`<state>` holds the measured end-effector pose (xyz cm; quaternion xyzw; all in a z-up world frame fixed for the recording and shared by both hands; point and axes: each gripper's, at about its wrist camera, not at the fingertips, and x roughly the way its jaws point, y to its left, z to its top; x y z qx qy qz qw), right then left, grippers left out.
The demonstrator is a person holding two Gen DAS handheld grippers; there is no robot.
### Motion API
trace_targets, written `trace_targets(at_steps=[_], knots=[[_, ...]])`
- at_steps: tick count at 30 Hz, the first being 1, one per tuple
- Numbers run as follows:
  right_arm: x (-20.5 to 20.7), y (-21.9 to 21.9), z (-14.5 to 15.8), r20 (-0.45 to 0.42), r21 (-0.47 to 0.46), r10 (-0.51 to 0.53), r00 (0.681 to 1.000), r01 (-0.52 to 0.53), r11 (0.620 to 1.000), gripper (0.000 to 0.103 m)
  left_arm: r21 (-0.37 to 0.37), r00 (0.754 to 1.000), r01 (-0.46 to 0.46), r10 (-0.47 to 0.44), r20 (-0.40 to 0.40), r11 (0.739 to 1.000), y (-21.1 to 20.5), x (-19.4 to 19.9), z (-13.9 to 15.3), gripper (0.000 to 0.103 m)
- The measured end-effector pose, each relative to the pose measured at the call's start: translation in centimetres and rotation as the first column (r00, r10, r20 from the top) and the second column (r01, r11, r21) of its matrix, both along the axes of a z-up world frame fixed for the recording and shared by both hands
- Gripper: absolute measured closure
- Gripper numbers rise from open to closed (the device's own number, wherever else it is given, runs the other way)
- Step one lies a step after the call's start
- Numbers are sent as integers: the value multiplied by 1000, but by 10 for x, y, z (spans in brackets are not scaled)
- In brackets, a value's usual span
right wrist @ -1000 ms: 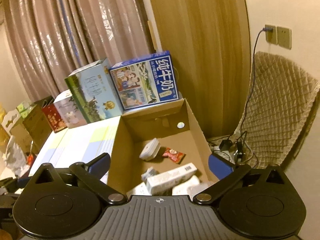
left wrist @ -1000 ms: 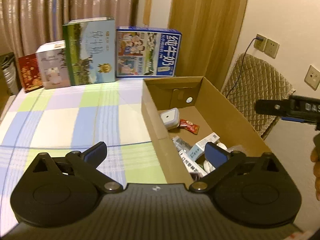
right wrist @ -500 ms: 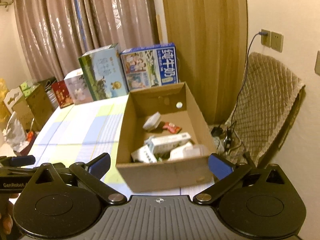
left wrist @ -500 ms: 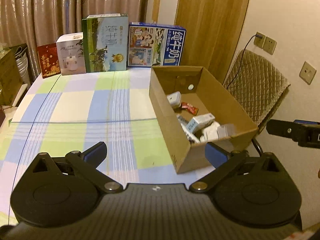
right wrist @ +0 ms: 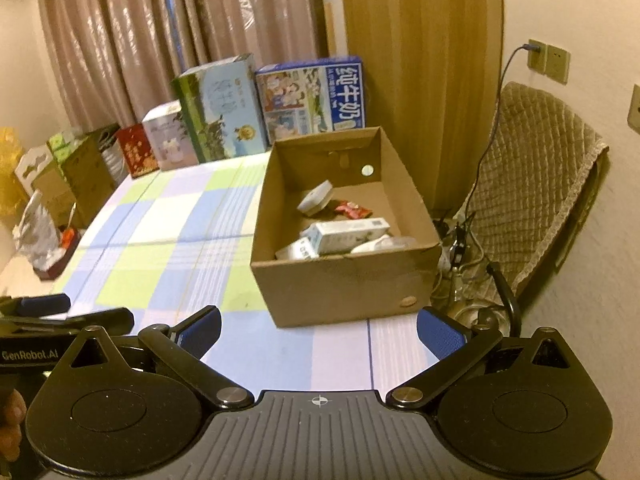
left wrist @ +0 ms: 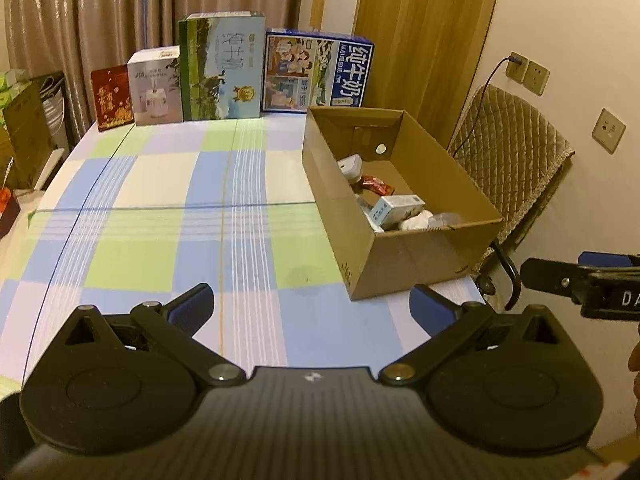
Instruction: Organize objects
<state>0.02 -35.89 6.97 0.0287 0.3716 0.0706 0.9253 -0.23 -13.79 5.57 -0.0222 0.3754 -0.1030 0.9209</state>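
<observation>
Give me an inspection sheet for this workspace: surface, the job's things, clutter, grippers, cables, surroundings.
Surface: checked tablecloth, open area bare.
Job's things: cardboard box at the table's right edge holds a white carton, a red packet, a white square case and other small packs.
Clutter: four boxes stand along the far edge, the blue milk carton box rightmost.
Grippers: left gripper open, empty; right gripper open, empty.
Cables: a cable runs from the wall socket down behind the chair.
Surroundings: quilted chair, curtains.

Open cardboard box (left wrist: 416,256) on checked table's right edge, small white cartons (right wrist: 348,236), red packet (right wrist: 354,211) inside
</observation>
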Motion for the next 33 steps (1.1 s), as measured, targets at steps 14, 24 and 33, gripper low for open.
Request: trace_targets(at_steps=[14,24,33], knots=[[-8,8,-19,-46,-16,12,999,-12,1000,2,-16,999,-13,12,-41,1000,13,-16,-9,1],[-4,9,-20,-46,-14,7,999,-8,1000,2,0,999,-26,26,-46,1000,15,-14,-12,1],[-3,9,-21,-46,-15,6,999,-7,1000,2,-1,999,-22,22,-43,1000,15,-14,-12,1]])
